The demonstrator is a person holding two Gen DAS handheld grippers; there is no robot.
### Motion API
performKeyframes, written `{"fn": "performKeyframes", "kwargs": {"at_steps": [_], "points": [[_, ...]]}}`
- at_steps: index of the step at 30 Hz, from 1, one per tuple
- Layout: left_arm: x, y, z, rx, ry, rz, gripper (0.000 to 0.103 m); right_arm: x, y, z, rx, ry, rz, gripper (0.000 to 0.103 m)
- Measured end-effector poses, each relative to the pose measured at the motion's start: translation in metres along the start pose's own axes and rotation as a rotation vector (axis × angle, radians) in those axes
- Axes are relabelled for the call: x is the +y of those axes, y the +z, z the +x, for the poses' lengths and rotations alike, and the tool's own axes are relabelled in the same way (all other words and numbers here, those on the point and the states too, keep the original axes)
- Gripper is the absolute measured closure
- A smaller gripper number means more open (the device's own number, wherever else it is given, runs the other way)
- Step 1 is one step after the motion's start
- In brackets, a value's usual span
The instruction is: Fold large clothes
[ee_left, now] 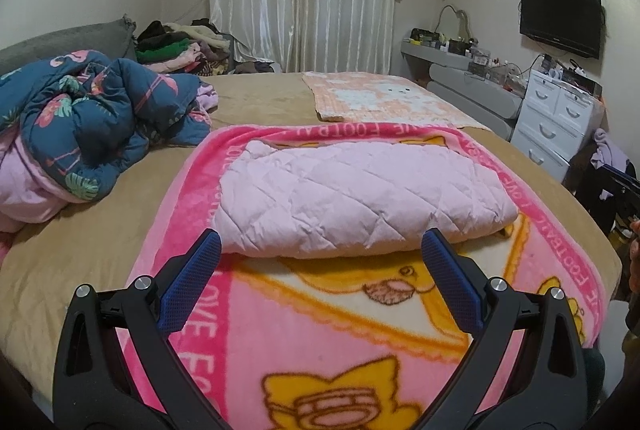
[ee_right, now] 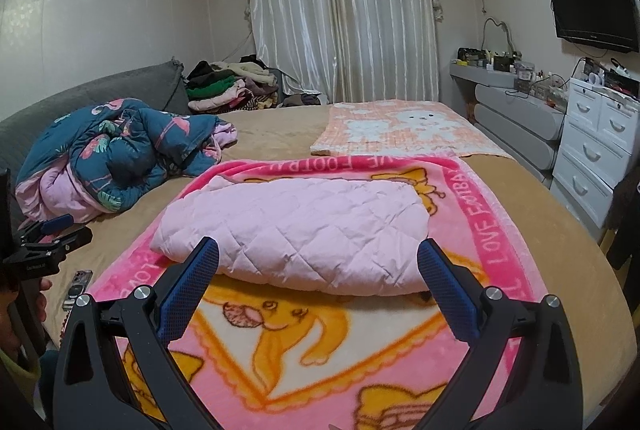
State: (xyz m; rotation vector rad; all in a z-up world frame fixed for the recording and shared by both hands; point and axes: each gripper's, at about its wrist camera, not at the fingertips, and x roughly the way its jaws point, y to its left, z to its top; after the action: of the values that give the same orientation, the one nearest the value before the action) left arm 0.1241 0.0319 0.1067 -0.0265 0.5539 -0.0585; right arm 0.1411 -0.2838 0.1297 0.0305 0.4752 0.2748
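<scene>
— Where's the thing they're folding?

— Centre of both views: the pink quilted garment [ee_left: 360, 197], already a thick bundle, lying on the pink cartoon blanket [ee_left: 320, 330] spread over the bed [ee_left: 80, 270].

— Are they holding it?

— No. The left gripper [ee_left: 322, 250] has its fingers spread wide with nothing between them, just short of the bundle's near edge. The right gripper [ee_right: 318, 262] is the same, splayed and empty.

— How would it handle, you think?

— Soft, puffy, light, I'd guess; padded, so it'll spring back open. The shell looks slick. I'd pinch through all the layers at the near rounded fold, one gripper toward each end.

— Do the views differ at all?

— The right view shows the left gripper at its left edge, plus a phone [ee_right: 78, 284] on the bed at lower left. The left view misses both.
</scene>
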Motion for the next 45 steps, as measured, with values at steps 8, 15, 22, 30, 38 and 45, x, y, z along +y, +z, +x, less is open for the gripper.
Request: {"fn": "performKeyframes", "kwargs": {"at_steps": [8, 15, 22, 30, 38, 45], "points": [[-0.003, -0.016, 0.002, 0.013, 0.013, 0.017, 0.009, 0.006, -0.012, -0.001, -0.005, -0.010, -0.024, 0.004], [-0.002, -0.027, 0.006, 0.034, 0.005, 0.003, 0.009, 0.011, -0.026, 0.000, 0.007, 0.002, -0.020, 0.004], [0.005, -0.041, 0.020, 0.097, -0.013, -0.039, 0.009, 0.011, -0.042, 0.008, 0.033, -0.004, -0.021, 0.004], [0.007, -0.052, 0.034, 0.135, -0.006, -0.053, 0.009, 0.006, -0.060, 0.022, 0.066, -0.020, 0.013, 0.004], [0.007, -0.062, 0.049, 0.169, -0.007, -0.064, 0.009, -0.002, -0.079, 0.040, 0.106, -0.041, 0.061, 0.004], [0.009, -0.072, 0.068, 0.214, -0.020, -0.095, 0.009, -0.014, -0.094, 0.060, 0.161, -0.053, 0.131, 0.004]]}}
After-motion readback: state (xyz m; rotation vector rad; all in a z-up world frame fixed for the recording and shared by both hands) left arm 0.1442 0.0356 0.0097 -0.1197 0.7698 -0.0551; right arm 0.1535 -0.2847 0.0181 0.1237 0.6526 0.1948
